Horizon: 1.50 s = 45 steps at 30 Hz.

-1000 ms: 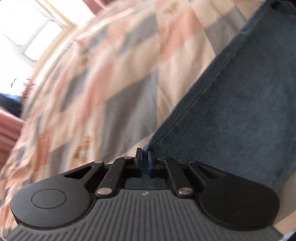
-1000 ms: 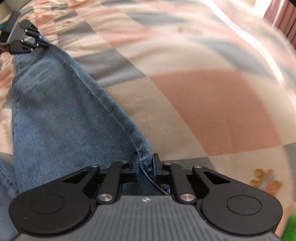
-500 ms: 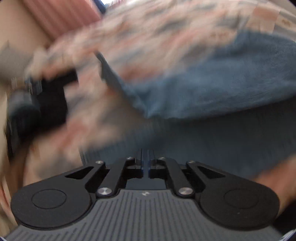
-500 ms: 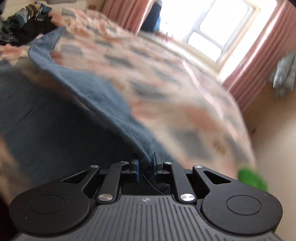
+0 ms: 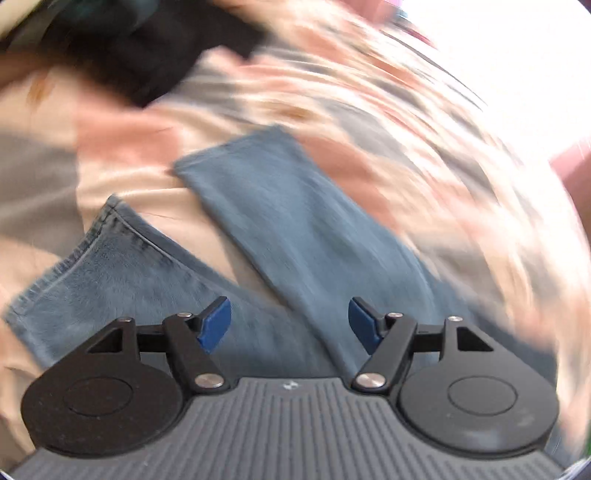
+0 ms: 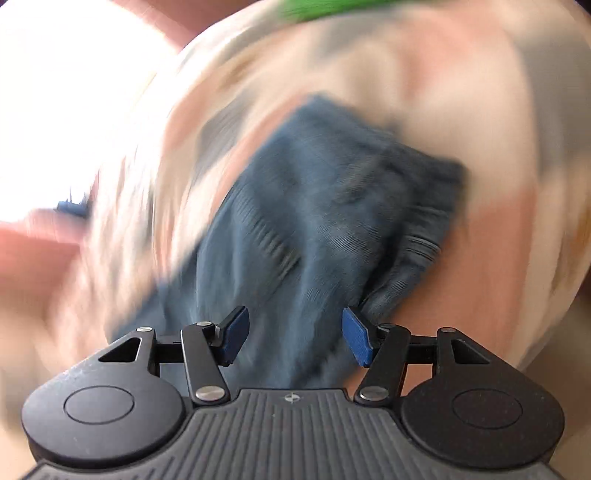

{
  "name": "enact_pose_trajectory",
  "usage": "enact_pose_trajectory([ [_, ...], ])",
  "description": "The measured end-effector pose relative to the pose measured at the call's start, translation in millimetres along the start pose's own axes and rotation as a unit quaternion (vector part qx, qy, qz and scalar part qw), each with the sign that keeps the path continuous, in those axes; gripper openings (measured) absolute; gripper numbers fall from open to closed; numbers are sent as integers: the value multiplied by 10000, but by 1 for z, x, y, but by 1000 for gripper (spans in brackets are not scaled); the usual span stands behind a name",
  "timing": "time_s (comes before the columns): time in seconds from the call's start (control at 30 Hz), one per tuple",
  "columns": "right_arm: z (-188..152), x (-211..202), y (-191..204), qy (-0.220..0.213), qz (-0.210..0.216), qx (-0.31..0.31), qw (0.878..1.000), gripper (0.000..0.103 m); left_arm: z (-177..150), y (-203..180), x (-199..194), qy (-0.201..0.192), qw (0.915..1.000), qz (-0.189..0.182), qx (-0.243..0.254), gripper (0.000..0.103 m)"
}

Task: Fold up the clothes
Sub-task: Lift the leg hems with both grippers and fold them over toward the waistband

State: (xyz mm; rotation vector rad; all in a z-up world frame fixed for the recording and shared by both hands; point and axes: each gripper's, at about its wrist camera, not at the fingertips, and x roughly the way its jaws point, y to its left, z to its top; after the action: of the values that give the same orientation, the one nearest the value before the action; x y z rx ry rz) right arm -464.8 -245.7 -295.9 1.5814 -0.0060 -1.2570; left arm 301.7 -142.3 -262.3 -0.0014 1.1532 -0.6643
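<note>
A second ago both my grippers were pinched shut on the hem of the jeans point(image 5: 295, 229); now the jaws of both have just been opening, and the denim has dropped out of them; my left gripper point(image 5: 290, 325) stands roughly half open with cloth lying under the gap but no pad pressing on it, and my right gripper point(image 6: 295, 334) is much the same, apart and holding nothing; I take this to mean the carry is over and the jeans are laid down on the bed point(image 5: 110, 133), so one fold is likely made and the next grasp is yet to be chosen. The left view shows two legs lying side by side, splayed a little, with a dark heap point(image 5: 147, 48) beyond; the right view shows instead a bunched, thicker end of the jeans and a green thing point(image 6: 332, 7) at the far edge, though blur hides the detail.
</note>
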Motion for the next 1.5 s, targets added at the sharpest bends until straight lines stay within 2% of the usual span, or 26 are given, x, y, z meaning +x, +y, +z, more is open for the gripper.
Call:
enact_pose_trajectory([
  [0.1,-1,3,-11,-175,148,378,9990,61,25,22,34,-80,9973,-1,-726,63],
  [0.2,-8,-3,-11,-383,167,405,9983,60,40,26,59,-146,9964,47,-829,60],
  [0.27,-12,-9,-11,-551,163,450,9973,60,47,22,73,-131,9974,26,-710,31],
  [0.3,-11,-14,-15,-644,170,502,9965,60,51,21,75,-121,9981,-42,-597,7],
  [0.33,-12,-16,-16,-732,168,577,9955,60,53,17,73,-156,9987,-180,-439,5],
  [0.4,-8,-20,-24,-872,270,703,9933,61,57,5,56,-388,9982,-454,-13,4],
  [0.47,-7,-22,-26,-963,253,712,9925,61,61,-5,27,-677,9942,-766,343,4],
  [0.53,-5,-23,-28,-1037,239,748,9915,61,65,-10,-12,-959,9878,-1140,449,4],
  [0.6,-1,-21,-30,-1083,285,837,9902,60,65,-8,-53,-1233,9821,-1351,445,4],
  [0.63,1,-19,-31,-1072,273,859,9901,60,62,-5,-74,-1366,9792,-1426,475,4],
  [0.73,13,-7,-26,-905,24,664,9937,54,46,18,-115,-1590,9775,-1164,753,5],
  [0.77,15,-5,-30,-829,-30,655,9944,52,34,33,-108,-1451,9822,-921,752,5],
  [0.8,19,1,-29,-742,-108,662,9950,33,21,49,-99,-1263,9872,-651,729,5],
  [0.83,21,3,-27,-696,-241,594,9955,21,7,64,-89,-1073,9910,-380,705,8],
  [0.87,23,2,-21,-687,-399,398,9960,19,-6,80,-79,-883,9937,-109,680,8],
  [0.93,27,-4,-9,-764,-624,-94,9951,15,-36,111,-36,-172,9985,317,414,11],
  [1.03,30,-10,-3,-765,-784,-413,9931,15,-57,132,-8,-208,9989,311,-268,11],
  [1.1,34,-9,-2,-669,-864,-524,9926,15,-54,132,-7,-258,9978,286,-540,8],
  [1.2,34,-11,7,-639,-901,-793,9907,14,-36,121,-20,-376,9992,100,-92,5],
  [1.27,31,-20,16,-685,-851,-971,9893,11,-32,118,-44,-662,9975,-202,169,6],
  [1.3,34,-22,19,-721,-764,-988,9895,11,-30,115,-51,-753,9964,-216,331,6],
  [1.37,33,-27,21,-734,-674,-1060,9894,10,-36,116,-52,-720,9959,4,541,6],
  [1.47,29,-11,6,-547,-1131,-1098,9860,10,-50,134,-23,-198,9987,330,348,11],
  [1.5,28,-4,-1,-536,-1203,-989,9863,10,-53,137,-18,-180,9989,353,264,13],
])
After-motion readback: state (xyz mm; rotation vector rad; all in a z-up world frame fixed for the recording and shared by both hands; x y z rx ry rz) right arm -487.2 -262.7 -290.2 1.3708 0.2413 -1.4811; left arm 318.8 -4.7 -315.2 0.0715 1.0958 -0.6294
